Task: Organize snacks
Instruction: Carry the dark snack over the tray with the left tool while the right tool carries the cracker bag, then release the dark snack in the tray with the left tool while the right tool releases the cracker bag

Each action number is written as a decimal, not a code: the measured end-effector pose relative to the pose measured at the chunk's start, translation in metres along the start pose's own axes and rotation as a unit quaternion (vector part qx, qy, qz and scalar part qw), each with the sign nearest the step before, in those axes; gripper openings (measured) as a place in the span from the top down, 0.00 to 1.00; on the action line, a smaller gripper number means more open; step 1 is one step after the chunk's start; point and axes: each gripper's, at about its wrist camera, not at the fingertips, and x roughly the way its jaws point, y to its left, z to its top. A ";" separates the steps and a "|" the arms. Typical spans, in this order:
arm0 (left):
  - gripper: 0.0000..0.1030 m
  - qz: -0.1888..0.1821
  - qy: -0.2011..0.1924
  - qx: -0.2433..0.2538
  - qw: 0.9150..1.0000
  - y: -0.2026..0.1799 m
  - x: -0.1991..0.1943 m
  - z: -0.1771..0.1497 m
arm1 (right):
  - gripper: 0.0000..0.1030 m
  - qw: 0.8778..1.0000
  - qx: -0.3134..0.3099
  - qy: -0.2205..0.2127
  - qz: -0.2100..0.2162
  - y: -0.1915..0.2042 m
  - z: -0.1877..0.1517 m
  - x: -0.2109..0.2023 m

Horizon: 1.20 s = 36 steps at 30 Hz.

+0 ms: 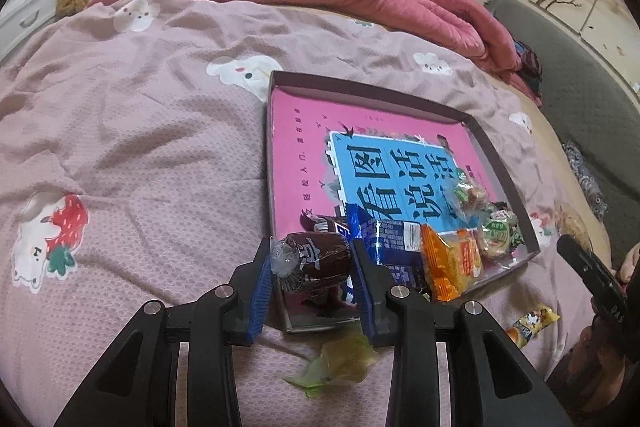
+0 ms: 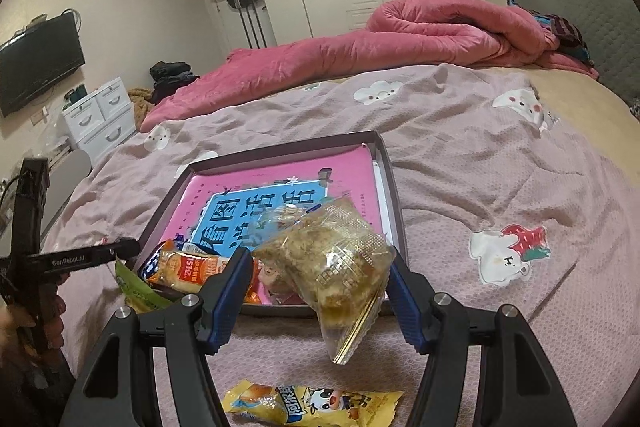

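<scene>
A pale green wrapper lies on the pink bedspread just under the left gripper, whose jaws are clenched on a dark brown wrapped snack at the tray's near corner. Inside, a blue packet and an orange packet crowd toward 3 o'clock. The right gripper grasps a clear bag of tan crumbly pastry over the tray's near edge; a yellow cartoon-cow packet lies at 6 o'clock

Dim warm light, fisheye-bent edges, slight blur
</scene>
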 end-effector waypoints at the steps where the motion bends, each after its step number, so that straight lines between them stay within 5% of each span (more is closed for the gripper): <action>1: 0.63 0.002 0.000 0.003 1.000 -0.001 0.000 0.000 | 0.36 1.000 0.004 0.000 -0.002 -0.001 0.000 0.001; 36: 0.63 -0.017 0.018 0.008 1.000 -0.007 0.012 -0.005 | 0.36 0.999 0.012 0.034 -0.014 -0.008 0.001 0.040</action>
